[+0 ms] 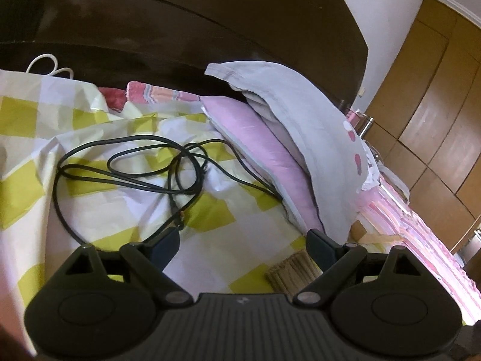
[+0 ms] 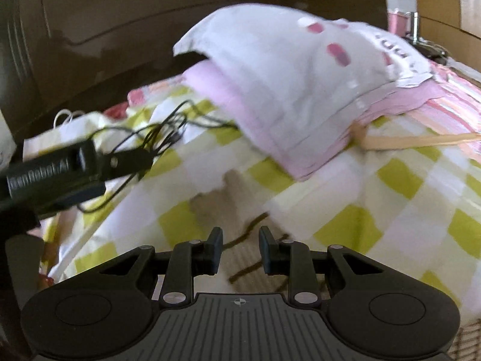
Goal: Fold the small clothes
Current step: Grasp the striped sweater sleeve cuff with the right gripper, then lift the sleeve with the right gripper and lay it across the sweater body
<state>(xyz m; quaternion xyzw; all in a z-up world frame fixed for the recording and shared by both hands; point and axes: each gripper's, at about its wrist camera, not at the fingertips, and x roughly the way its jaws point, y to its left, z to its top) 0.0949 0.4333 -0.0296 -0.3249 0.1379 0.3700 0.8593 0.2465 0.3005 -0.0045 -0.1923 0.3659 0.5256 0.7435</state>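
Beige ribbed knit garment with dark stripes (image 2: pixel 240 258) lies on yellow-checked bed sheet (image 2: pixel 375 186), directly below right gripper (image 2: pixel 240 251), jaws narrowly parted, nothing held. Left gripper (image 1: pixel 242 242) spread wide, empty. Garment edge best pinched squarely, black cable (image 1: pixel 126 165) avoided.

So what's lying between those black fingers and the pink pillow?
In the left wrist view, mostly bare checked sheet, with a tangled black cable off to the left of the pink pillow.

Open checked bed sheet (image 1: pixel 228 180) ahead in the near middle, tangled black cable (image 1: pixel 126 165) lying left, stacked pillows (image 1: pixel 300 138) blocking right, dark headboard (image 1: pixel 180 30) closing the far side.
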